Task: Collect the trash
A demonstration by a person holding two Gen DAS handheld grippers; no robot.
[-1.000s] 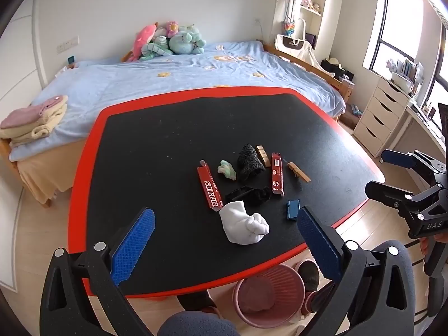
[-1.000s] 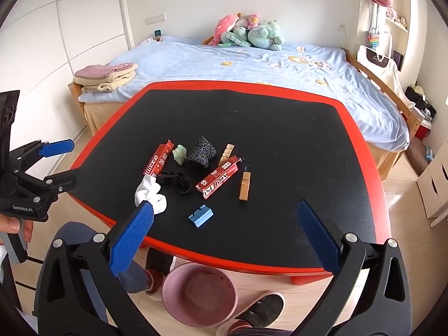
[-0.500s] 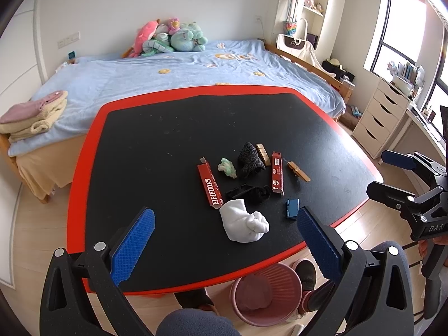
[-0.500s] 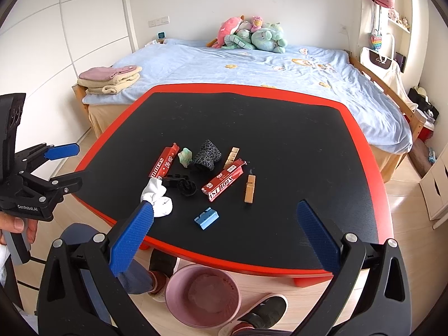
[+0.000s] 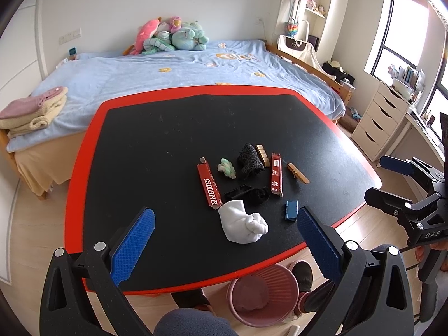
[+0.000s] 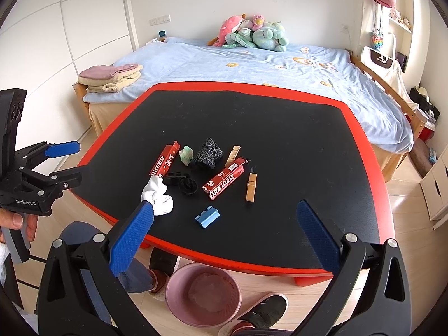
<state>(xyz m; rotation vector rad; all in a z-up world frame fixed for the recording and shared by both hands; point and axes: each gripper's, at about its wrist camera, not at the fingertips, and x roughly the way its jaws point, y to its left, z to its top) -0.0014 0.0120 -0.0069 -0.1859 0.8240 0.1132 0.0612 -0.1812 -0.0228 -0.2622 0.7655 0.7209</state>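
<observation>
Red wrappers (image 5: 209, 184) and other trash lie on my surface (image 5: 168, 140). Both hand-held grippers, left (image 5: 224, 240) and right (image 6: 221, 235), hang wide open, empty. Grabbing badly could knock bits past the pink bin (image 6: 203, 294).

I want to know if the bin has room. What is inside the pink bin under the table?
Inside the pink bin on the floor, a pale crumpled lump lies at the bottom. Its near inner wall is hidden by the rim, and the table edge covers part in the left view.
</observation>
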